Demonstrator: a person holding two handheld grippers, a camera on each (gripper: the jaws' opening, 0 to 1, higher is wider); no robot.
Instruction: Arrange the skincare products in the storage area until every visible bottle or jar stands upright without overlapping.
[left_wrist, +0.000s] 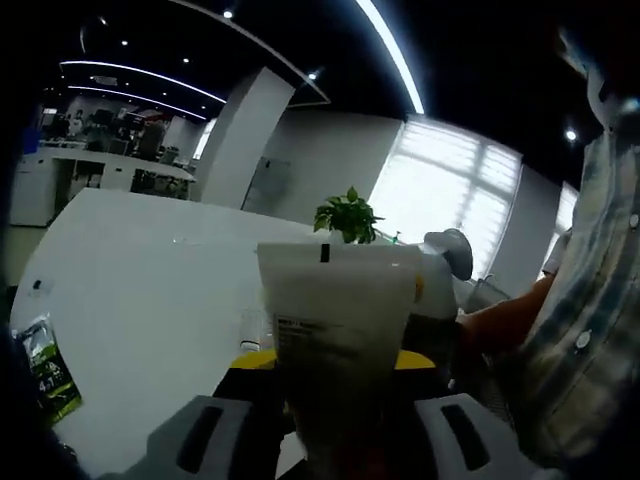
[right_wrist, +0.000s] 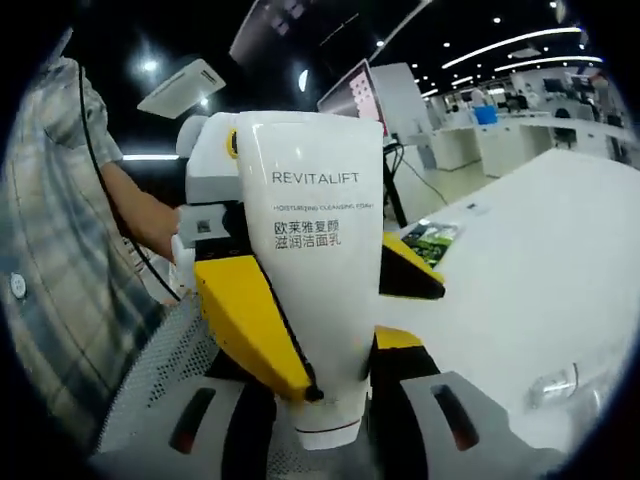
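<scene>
Tube (right_wrist: 318, 270) of cleansing foam hung above the white tabletop (right_wrist: 540, 260), both tongs (right_wrist: 320, 395) (left_wrist: 335, 400) clamped on it; standing it upright in storage appeared still undone.

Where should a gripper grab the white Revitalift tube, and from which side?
Probably low on the white tube, just above its cap, coming in from the two narrow edges. The tube tapers toward the cap, so it looks narrower and likely firmer there. The wide, flat sealed end would probably bend or slip.
</scene>
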